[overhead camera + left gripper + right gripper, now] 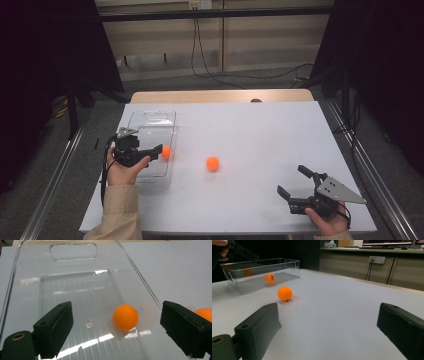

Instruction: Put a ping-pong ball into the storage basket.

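1. Hovering over the clear bin (150,145), the left gripper (159,150) has its jaws spread wide, holding nothing.
2. The left gripper view shows one orange ball (125,317) lying on the bin's floor.
3. A second ball (212,163) sits on the table just outside the bin.
4. The right gripper (291,182), well away from the bin, is wide and empty.

Second orange ball (204,314) half hidden behind the left tool's jaw, tray (15,270) corners cropped.
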The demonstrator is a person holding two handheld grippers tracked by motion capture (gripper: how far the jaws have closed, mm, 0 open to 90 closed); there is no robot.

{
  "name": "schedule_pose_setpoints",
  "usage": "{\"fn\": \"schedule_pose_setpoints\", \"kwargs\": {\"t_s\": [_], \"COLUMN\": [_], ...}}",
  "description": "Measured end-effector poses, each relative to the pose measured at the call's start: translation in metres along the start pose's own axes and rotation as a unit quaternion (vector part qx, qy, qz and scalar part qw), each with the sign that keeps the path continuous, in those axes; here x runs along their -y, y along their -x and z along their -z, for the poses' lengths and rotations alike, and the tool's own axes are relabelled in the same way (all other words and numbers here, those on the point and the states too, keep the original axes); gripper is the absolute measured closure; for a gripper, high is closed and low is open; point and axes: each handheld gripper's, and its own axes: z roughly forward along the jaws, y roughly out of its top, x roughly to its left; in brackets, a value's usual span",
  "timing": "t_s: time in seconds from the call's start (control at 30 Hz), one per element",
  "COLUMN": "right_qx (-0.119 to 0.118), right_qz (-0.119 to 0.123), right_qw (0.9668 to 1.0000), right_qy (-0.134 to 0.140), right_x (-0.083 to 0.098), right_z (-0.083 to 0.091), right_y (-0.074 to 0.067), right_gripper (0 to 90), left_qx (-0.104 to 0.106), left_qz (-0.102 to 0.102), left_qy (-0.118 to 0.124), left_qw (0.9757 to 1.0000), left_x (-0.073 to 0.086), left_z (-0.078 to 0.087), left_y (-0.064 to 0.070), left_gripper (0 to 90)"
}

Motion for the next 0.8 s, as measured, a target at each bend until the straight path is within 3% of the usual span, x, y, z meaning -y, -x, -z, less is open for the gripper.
{"fn": "schedule_pose_setpoints", "kwargs": {"t_s": [0.43, 0.8], "right_qx": [0.0, 0.001], "right_qz": [0.001, 0.003], "right_qw": [1.0, 1.0], "right_qy": [0.001, 0.0], "right_x": [0.0, 0.0], "right_z": [0.001, 0.0], "right_y": [0.001, 0.001], "right_gripper": [3.5, 3.5], "left_qx": [0.016, 0.029], "left_qz": [0.0, -0.012], "left_qy": [0.006, 0.011], "left_qw": [0.9999, 0.9994], "left_x": [-0.002, -0.006], "left_z": [0.002, 0.005], "left_y": [0.004, 0.013], "left_gripper": [8.9, 8.1]}}
